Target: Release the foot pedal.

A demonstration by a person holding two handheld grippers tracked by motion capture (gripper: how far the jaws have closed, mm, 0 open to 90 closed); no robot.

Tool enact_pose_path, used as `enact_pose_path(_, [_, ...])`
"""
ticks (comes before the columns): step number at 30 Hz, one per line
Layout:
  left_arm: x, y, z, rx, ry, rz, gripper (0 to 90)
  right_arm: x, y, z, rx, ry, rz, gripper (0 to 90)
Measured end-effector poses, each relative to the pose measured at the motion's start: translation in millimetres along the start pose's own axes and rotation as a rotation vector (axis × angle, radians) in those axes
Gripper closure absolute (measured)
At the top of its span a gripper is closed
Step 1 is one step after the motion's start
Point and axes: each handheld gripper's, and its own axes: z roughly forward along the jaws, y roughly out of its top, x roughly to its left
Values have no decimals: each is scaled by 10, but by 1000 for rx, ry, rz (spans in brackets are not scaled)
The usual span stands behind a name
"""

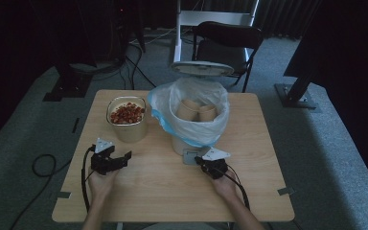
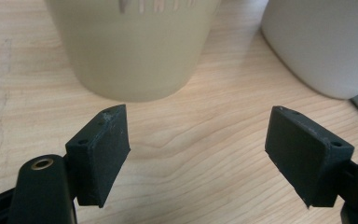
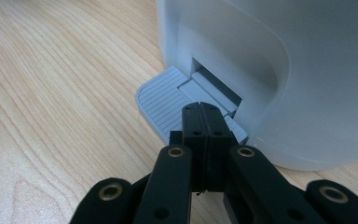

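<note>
Two hand-held grippers rest low over a wooden worktop (image 1: 172, 187). Left gripper (image 1: 120, 160): fingers (image 2: 102, 158) spread wide, empty, facing a beige tub (image 1: 127, 124) of red pieces. Right gripper (image 1: 206, 163): fingers (image 3: 207, 126) clenched together, tips over the grey pedal (image 3: 161, 100) of a white bin (image 1: 199, 112).
</note>
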Motion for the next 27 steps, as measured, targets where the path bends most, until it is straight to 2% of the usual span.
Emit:
enact_pose_path(3, [10, -44, 38, 14, 18, 10, 219, 0, 0, 0, 0, 0, 0, 900])
enact_pose_path(11, [49, -153, 117, 33, 50, -9, 230, 1, 0, -1, 1, 0, 3, 900])
enact_pose_path(27, [55, -247, 223, 51, 105, -5, 230, 0, 0, -2, 2, -1, 12, 895])
